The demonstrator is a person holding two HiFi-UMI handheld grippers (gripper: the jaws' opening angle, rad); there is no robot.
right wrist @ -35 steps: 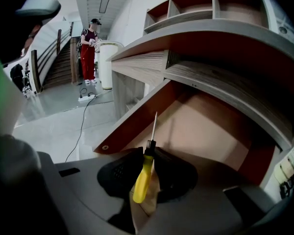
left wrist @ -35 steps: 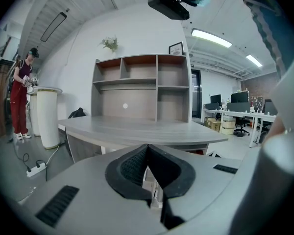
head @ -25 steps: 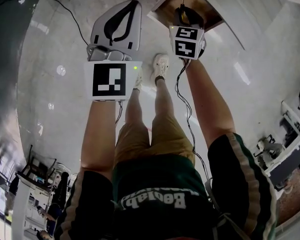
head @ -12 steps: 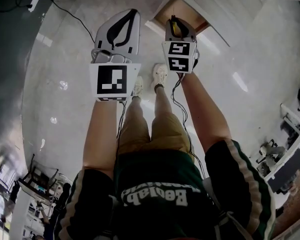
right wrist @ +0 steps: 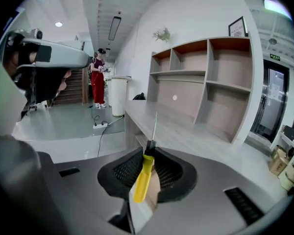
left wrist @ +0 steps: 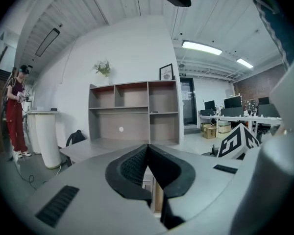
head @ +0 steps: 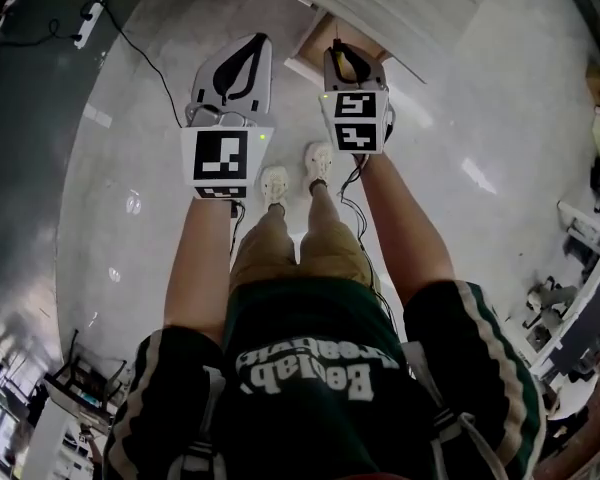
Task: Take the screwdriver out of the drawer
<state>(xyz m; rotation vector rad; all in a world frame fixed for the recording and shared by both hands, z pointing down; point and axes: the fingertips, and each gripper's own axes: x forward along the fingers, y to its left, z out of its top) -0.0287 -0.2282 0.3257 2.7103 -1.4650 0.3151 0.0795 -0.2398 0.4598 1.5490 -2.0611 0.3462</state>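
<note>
**Screwdriver pinched in right gripper, in front of the open drawer**

- Right gripper [right wrist: 149, 150]: jaws are pressed onto the screwdriver [right wrist: 143, 176]. The yellow handle is clamped between the black ribbed pads, tilted, with its butt end towards the camera. The black collar sits at the jaw tips and the thin metal shaft sticks out past them, pointing up and away.
- In the right gripper view the shaft is seen against the grey desk top [right wrist: 186, 133]. The screwdriver is held in the air and nothing else is touched by it.
- Left gripper [left wrist: 147, 147]: jaw tips are closed against each other and nothing is held between them.
- In the head view both grippers are held out in front of the person, side by side but apart, above the pale floor [head: 130, 118]. The drawer [head: 315, 36] is seen open under the desk edge, its wooden inside partly covered by the right gripper.
- A shelf unit [right wrist: 213, 80] is seen standing on the desk.
- A person in red [right wrist: 97, 77] is seen far back beside a white column, and a power strip [right wrist: 100, 125] lies on the floor.
</note>
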